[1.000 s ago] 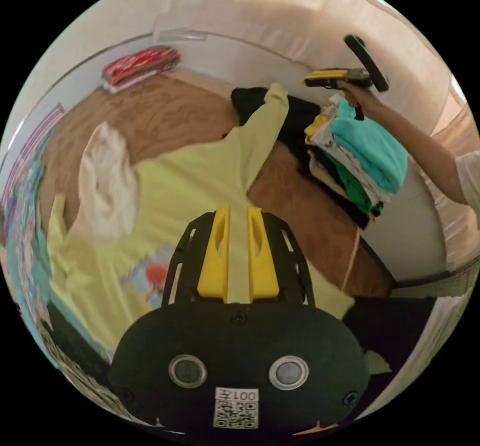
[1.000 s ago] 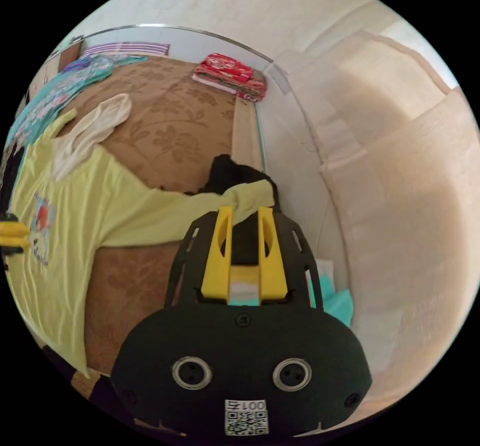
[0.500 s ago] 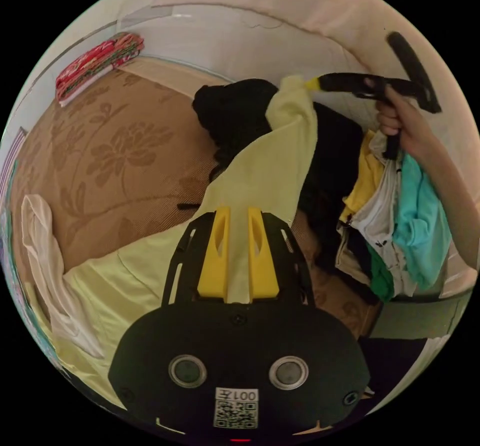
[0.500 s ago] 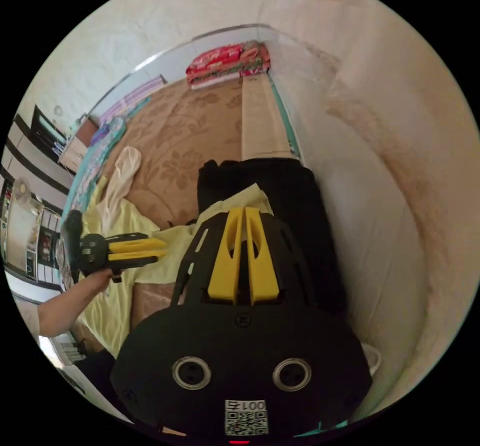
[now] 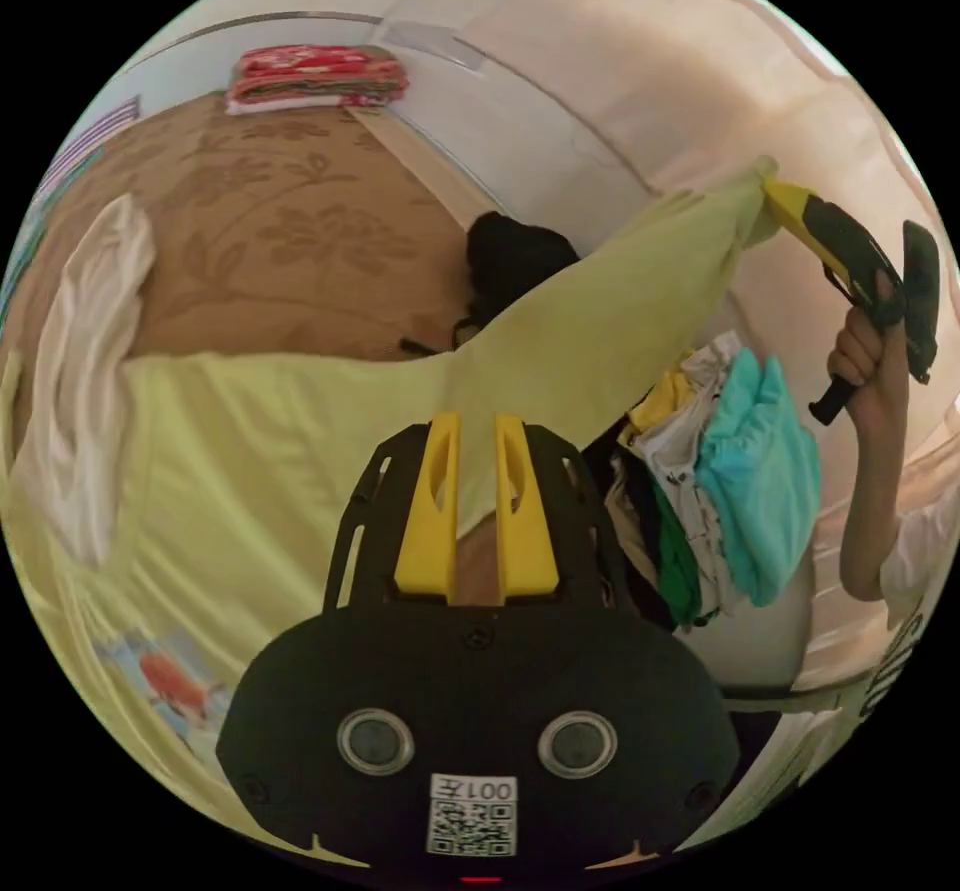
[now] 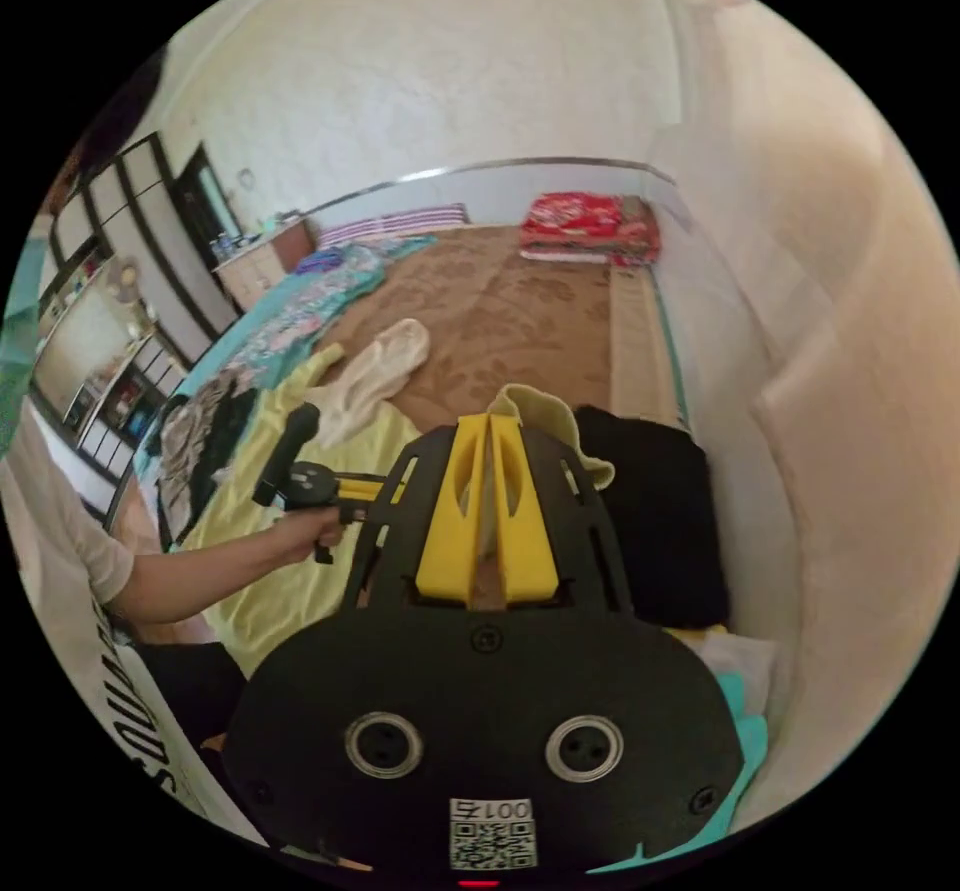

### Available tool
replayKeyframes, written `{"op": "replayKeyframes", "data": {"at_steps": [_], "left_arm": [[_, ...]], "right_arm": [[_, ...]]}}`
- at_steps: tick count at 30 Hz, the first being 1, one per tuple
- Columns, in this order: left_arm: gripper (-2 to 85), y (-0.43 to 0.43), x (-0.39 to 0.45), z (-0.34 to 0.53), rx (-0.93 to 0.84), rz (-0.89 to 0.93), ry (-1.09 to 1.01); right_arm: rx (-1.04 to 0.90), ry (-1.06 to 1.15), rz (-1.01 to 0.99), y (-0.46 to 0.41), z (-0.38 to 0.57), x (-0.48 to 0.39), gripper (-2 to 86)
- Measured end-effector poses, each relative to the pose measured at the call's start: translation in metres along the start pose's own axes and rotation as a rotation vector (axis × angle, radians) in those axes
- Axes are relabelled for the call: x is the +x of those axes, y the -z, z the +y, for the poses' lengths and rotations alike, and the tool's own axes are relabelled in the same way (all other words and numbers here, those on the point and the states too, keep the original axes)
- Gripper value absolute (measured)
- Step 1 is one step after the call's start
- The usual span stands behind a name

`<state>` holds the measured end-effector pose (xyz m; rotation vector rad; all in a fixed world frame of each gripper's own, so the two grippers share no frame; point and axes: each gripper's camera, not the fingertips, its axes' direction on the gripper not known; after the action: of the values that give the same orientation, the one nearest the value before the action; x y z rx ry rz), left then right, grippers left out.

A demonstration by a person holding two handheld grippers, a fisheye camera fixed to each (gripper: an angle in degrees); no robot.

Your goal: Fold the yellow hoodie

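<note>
Yellow hoodie (image 5: pixel 300 451): right gripper (image 6: pixel 487 431) clamping lifted sleeve cuff (image 6: pixel 530 411); left gripper (image 5: pixel 472 431) parted, hovering; sleeve fold-in next.

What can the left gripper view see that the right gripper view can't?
Left gripper view: the hoodie's whole front with its colourful picture, and the long sleeve stretched up to the right gripper, whose fingers pinch the cuff.

Right gripper view: dark shelves along the far wall, and a hand holding the left gripper over the hoodie.

Both: the hoodie itself, the red bedding by the wall, the black clothes, the white cloth and the brown flowery mat.
</note>
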<state>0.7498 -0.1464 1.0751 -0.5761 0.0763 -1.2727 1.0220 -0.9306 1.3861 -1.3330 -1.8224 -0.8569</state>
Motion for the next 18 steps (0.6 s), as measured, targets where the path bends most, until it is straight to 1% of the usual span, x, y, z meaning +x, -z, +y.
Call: {"op": "replayKeyframes", "data": {"at_steps": [1,2,4,6,7,9,12,13,14,18], "left_arm": [[1.9,0.021,-0.016,0.018,0.033,-0.01,0.052],[1.9,0.042,-0.035,0.038,0.054,-0.023,0.108],[1.8,0.072,-0.067,0.072,0.058,-0.057,0.19],[1.8,0.102,-0.1,0.108,0.05,-0.118,0.273],[1.8,0.12,-0.122,0.132,0.035,-0.162,0.325],[1.9,0.144,-0.154,0.167,-0.002,-0.227,0.41],[1.9,0.173,-0.196,0.212,-0.043,-0.272,0.488],[2.0,0.179,-0.209,0.224,-0.052,-0.265,0.49],[2.1,0.181,-0.22,0.23,-0.056,-0.242,0.49],[2.5,0.168,-0.243,0.221,-0.043,-0.154,0.42]], "right_arm": [[0.006,0.028,-0.026,-0.004,-0.005,-0.017,0.3],[0.013,0.076,-0.076,-0.015,-0.013,-0.053,0.4],[0.014,0.137,-0.149,-0.039,-0.017,-0.109,0.7],[-0.019,0.204,-0.249,-0.086,-0.005,-0.188,1.4],[-0.03,0.229,-0.277,-0.099,0.002,-0.209,1.6],[-0.145,0.335,-0.38,-0.153,0.041,-0.289,3.8],[-0.296,0.374,-0.414,-0.189,0.092,-0.345,6.2],[-0.307,0.362,-0.408,-0.19,0.099,-0.347,6.4],[-0.317,0.336,-0.356,-0.19,0.109,-0.347,6.6],[-0.368,0.292,-0.002,-0.208,0.118,-0.31,7.5]]}}
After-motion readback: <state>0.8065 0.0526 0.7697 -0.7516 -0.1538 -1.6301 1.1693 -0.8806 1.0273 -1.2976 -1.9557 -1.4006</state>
